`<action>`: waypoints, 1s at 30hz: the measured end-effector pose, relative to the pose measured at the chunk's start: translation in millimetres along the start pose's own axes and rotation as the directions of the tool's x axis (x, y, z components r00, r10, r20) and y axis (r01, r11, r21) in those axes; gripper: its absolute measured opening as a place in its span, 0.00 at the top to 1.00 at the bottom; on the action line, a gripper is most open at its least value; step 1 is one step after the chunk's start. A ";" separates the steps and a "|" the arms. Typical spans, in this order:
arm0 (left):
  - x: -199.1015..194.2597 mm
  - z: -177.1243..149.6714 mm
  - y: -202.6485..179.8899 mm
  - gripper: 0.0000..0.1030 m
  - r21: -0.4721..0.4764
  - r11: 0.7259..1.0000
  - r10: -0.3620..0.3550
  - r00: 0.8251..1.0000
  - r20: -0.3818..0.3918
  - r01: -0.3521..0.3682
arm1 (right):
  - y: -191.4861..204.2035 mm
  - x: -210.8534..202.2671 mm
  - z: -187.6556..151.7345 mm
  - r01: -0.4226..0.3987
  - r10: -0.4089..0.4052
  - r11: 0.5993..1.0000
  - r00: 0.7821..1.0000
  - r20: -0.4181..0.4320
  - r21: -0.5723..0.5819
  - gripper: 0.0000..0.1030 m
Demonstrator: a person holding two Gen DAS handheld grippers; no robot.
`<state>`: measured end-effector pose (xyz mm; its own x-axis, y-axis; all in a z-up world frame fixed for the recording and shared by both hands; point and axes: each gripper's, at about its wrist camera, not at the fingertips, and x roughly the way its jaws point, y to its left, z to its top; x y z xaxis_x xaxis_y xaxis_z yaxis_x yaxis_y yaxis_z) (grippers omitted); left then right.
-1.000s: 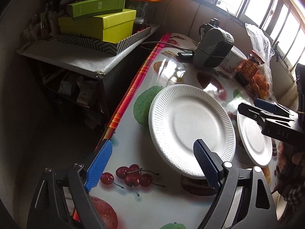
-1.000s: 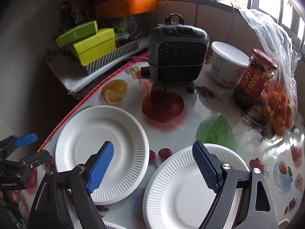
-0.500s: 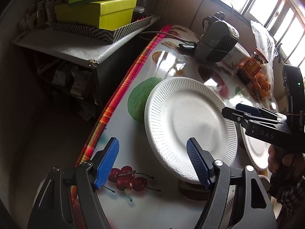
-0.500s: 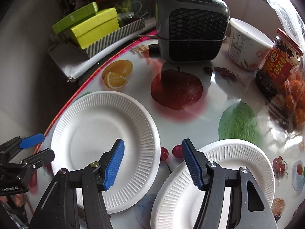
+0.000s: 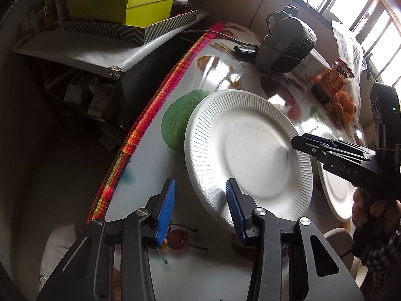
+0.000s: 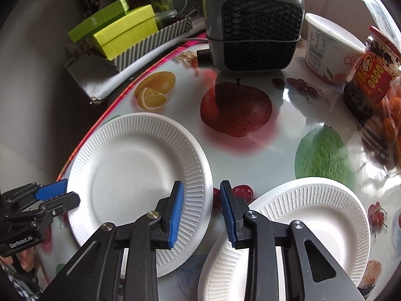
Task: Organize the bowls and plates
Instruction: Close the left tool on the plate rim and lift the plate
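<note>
A white ribbed paper plate (image 5: 248,148) lies near the table's left edge; it also shows in the right wrist view (image 6: 135,175). A second paper plate (image 6: 308,225) lies to its right and shows partly in the left wrist view (image 5: 335,193). My left gripper (image 5: 200,208) is part open, its fingers straddling the first plate's near rim. My right gripper (image 6: 201,212) is part open, its fingers straddling the same plate's right rim. Neither has closed on the rim.
A grey fan heater (image 6: 253,22) stands at the back of the fruit-print table (image 6: 250,130), with a white tub (image 6: 328,47), a sauce jar (image 6: 368,75) and a bag of oranges (image 5: 348,105). Green boxes (image 5: 125,5) sit on a side shelf left of the table edge (image 5: 140,135).
Both grippers have narrowed their jaws and moved in on the left plate, the left one at its near rim, the right one at its right rim.
</note>
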<state>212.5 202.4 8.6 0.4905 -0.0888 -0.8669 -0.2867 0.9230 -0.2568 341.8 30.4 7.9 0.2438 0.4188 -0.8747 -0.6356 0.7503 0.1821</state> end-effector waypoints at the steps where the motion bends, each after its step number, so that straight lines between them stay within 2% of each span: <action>1: 0.8 -0.4 -0.2 0.64 0.003 1.000 0.000 1.000 -0.004 0.000 | 0.6 -0.2 0.1 -0.002 0.002 1.000 1.000 0.001 -0.002 0.76; 3: 1.3 -1.0 -1.2 0.66 0.006 1.000 0.000 1.000 -0.004 0.000 | 1.7 -0.8 0.2 -0.008 0.008 1.000 1.000 0.002 -0.006 0.79; 5: 1.7 -1.4 -1.8 0.72 0.004 1.000 -0.003 1.000 -0.004 0.003 | 2.3 -2.1 -0.5 -0.007 0.007 1.000 1.000 0.006 -0.011 0.80; 17: -4.9 -2.1 -2.7 0.72 -0.003 1.000 -0.009 1.000 0.010 0.009 | 0.4 -6.3 -3.6 -0.018 0.018 1.000 1.000 0.010 0.009 0.80; 30: -34.7 -7.6 -10.0 0.72 0.018 0.999 -0.030 0.998 0.058 0.029 | 2.8 -41.8 -11.3 -0.034 0.033 0.999 0.998 0.058 0.020 0.80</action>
<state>192.1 193.4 38.0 0.5454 -0.0944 -0.8328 -0.2576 0.9267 -0.2738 321.5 9.3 39.9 0.2649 0.4723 -0.8407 -0.6289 0.7455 0.2207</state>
